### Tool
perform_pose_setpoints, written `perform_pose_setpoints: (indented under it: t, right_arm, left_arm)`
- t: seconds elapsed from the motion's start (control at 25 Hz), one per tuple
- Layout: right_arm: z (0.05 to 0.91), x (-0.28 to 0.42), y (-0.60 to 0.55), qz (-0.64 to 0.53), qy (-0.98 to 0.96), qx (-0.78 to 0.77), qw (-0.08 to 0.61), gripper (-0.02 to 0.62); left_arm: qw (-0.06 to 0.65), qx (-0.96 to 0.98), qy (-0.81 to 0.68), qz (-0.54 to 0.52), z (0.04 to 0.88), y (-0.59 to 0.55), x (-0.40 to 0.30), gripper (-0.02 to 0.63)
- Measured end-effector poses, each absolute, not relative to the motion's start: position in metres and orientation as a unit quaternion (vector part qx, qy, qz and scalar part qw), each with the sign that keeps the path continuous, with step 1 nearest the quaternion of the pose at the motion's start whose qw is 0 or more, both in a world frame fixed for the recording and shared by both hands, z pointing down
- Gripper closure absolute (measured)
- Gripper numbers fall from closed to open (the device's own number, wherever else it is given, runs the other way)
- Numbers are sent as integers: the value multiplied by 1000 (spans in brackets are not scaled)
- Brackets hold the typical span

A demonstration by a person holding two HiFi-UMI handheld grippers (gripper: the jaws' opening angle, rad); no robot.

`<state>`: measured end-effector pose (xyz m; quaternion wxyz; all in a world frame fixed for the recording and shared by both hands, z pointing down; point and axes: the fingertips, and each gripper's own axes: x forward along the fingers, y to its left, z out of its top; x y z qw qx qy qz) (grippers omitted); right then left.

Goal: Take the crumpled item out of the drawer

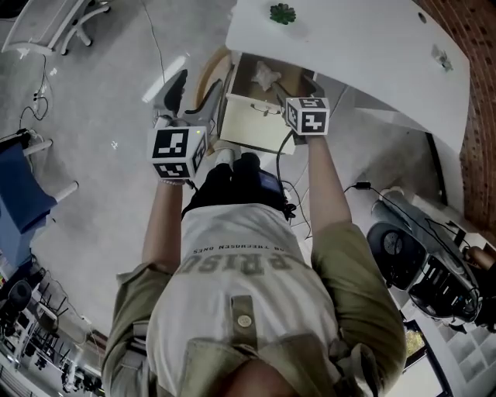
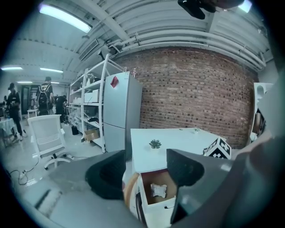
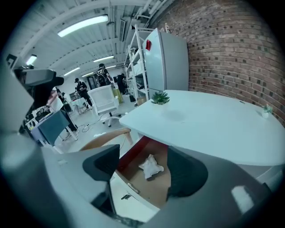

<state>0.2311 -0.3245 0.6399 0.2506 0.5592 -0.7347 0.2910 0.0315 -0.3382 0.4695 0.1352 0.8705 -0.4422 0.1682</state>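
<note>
The crumpled white item lies on the brown floor of the open drawer under the white table. In the right gripper view the crumpled item shows between the spread jaws of my right gripper, which hovers above the drawer, open and holding nothing. My left gripper is also open and empty, held back and to the left of the drawer, with the crumpled item seen past its jaws. The right gripper's marker cube is over the drawer's front right corner.
A curved wooden chair back stands left of the drawer. A small green plant sits on the table. Black equipment and cables lie on the floor to the right. A brick wall, fridge and shelves are behind.
</note>
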Motion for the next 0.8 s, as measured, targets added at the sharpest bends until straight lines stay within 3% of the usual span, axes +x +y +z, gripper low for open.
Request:
perform_pose_setpoints:
  t: [0.36, 0.8]
  right_arm:
    - [721, 212, -333, 292, -762, 456, 356, 256]
    - [785, 202, -348, 293, -764, 372, 438, 265]
  left_arm:
    - [139, 861, -460, 168, 499, -338, 29, 304]
    - [144, 852, -476, 164, 527, -344, 20, 304]
